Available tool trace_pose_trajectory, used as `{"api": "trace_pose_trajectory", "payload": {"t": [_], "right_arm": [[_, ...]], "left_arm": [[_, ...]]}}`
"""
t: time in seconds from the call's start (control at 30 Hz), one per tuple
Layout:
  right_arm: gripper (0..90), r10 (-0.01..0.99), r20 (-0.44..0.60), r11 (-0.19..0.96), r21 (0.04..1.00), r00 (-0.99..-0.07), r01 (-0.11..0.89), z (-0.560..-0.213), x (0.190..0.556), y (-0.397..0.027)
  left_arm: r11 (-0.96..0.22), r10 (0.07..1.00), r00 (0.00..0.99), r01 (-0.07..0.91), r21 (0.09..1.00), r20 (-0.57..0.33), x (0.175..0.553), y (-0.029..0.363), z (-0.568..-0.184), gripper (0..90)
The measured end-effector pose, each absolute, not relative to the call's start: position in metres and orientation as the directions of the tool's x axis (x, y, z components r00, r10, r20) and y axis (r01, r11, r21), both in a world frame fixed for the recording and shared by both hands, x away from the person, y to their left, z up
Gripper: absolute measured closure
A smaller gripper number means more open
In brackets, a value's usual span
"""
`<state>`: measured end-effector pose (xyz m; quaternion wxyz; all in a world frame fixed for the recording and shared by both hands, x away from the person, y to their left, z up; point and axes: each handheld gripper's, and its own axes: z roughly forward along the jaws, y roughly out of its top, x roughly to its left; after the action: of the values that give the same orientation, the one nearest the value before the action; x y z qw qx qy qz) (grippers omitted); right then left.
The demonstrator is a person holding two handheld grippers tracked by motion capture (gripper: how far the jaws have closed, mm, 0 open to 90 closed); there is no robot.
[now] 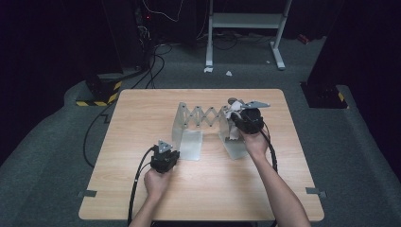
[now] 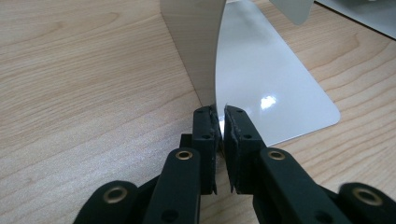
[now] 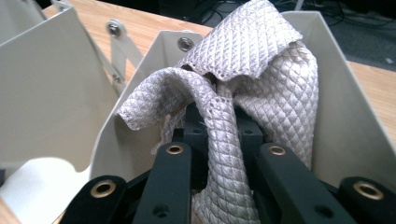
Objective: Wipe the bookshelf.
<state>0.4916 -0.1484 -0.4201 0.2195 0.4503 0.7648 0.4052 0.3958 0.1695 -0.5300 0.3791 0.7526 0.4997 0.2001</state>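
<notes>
A grey metal folding rack (image 1: 201, 116) stands mid-table: two upright end plates joined by scissor links. My left gripper (image 1: 169, 152) is at the near corner of the left plate (image 2: 261, 74) and is shut on its thin edge, which runs down between the pads (image 2: 221, 119). My right gripper (image 1: 238, 119) is up at the right end plate (image 3: 345, 116), shut on a pale grey quilted cloth (image 3: 271, 88). The cloth drapes over the jaws and bunches against the inside of that plate. In the high view the cloth (image 1: 232, 112) shows as a small pale bundle at the plate's top.
The wooden table (image 1: 142, 179) has bare room at its left and front. Behind it on the carpet stand a white desk frame (image 1: 246, 21), loose cables (image 1: 156, 61) and a black base with yellow-black tape (image 1: 101, 92). A dark stand (image 1: 326, 94) is at the back right.
</notes>
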Motion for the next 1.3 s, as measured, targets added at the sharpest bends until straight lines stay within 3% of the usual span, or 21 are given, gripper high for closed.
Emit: {"api": "trace_pose_trajectory", "payload": {"t": [0.23,0.67,1.3], "right_arm": [[80.0,0.853,0.025,0.283,0.818,-0.522,0.501,-0.425,0.476,-0.155],[79.3,0.833,0.069,0.311,0.763,-0.549,0.567,-0.469,0.450,-0.161],[79.0,0.783,0.064,0.406,0.700,-0.618,0.587,-0.510,0.422,-0.140]], "left_arm": [[-0.223,0.905,0.421,0.594,0.773,-0.062,0.395,0.168,-0.530,82.2],[-0.244,0.903,0.427,0.583,0.775,-0.037,0.394,0.165,-0.530,79.1],[-0.257,0.903,0.429,0.579,0.774,-0.021,0.394,0.164,-0.530,67.5]]}}
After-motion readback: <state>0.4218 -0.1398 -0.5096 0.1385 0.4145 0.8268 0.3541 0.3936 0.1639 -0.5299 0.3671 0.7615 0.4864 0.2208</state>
